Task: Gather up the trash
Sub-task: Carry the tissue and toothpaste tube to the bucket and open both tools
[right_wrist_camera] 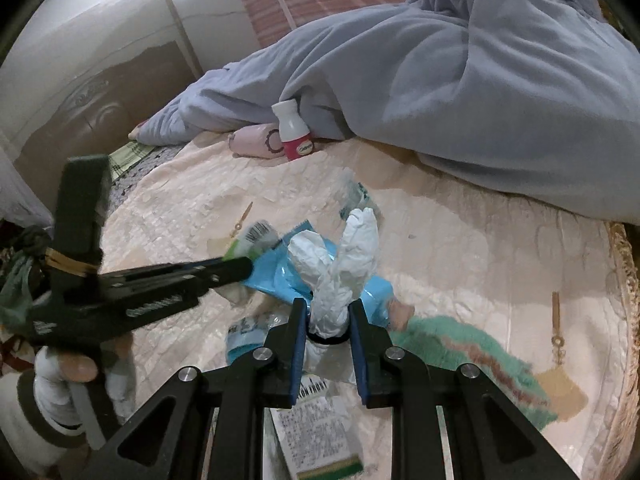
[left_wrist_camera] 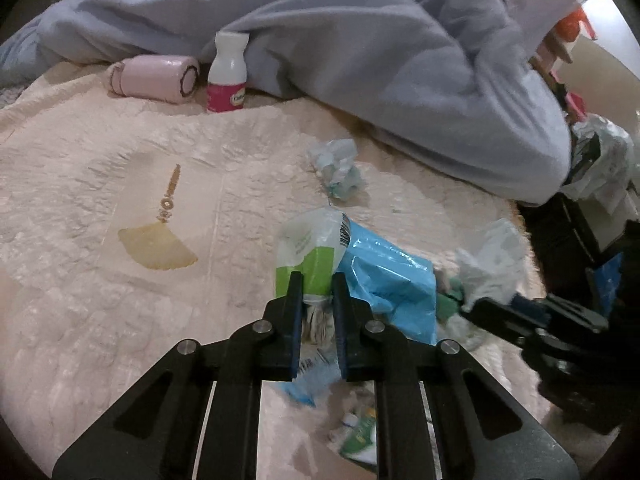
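On the cream bedspread (left_wrist_camera: 120,312) lies a pile of trash. My left gripper (left_wrist_camera: 317,280) is shut on a green and white plastic wrapper (left_wrist_camera: 308,248), which rests against a crumpled blue plastic bag (left_wrist_camera: 392,280). In the right wrist view the left gripper (right_wrist_camera: 246,268) reaches in from the left, its tip at the same wrapper (right_wrist_camera: 250,238). My right gripper (right_wrist_camera: 328,306) is shut on a white crumpled wad (right_wrist_camera: 348,264) that sticks up between its fingers, above the blue bag (right_wrist_camera: 276,280). A small crumpled clear wrapper (left_wrist_camera: 336,168) lies farther back.
A white bottle with a pink label (left_wrist_camera: 228,76) and a pink roll (left_wrist_camera: 156,78) stand against a heaped grey-blue blanket (left_wrist_camera: 360,60). A printed paper packet (right_wrist_camera: 316,432) and a green fuzzy cloth (right_wrist_camera: 460,344) lie near the right gripper. The bed's edge runs along the right.
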`<state>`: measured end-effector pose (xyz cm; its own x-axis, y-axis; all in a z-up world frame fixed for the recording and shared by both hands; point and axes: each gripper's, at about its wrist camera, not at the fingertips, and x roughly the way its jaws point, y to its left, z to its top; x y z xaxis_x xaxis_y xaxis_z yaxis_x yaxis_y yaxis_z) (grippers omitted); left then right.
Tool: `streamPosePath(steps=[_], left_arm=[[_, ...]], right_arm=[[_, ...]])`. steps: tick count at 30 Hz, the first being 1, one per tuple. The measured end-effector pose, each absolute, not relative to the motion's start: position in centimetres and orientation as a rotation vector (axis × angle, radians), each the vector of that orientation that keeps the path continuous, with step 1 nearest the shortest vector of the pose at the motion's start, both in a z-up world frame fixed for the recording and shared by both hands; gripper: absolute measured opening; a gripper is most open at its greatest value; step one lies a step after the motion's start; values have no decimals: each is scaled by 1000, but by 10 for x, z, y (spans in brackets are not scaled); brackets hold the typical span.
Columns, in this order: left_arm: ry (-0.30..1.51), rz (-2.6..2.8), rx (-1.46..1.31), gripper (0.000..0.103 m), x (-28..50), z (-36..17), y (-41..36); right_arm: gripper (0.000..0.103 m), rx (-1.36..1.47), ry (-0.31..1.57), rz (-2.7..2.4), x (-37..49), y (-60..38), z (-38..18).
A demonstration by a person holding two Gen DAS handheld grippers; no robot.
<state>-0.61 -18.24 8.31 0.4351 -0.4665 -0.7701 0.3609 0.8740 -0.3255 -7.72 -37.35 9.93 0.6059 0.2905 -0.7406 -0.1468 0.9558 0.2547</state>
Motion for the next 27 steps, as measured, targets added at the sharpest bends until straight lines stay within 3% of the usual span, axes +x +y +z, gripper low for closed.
streamPosePath(steps=[17,27], left_arm=[[1031,-647,-115,12,-106,111,-166],[1023,-643,-156,15,-123,115,-156]], right_arm=[[20,151,853,228,-158,-370,134],[20,191,859,210,-202,-376,131]])
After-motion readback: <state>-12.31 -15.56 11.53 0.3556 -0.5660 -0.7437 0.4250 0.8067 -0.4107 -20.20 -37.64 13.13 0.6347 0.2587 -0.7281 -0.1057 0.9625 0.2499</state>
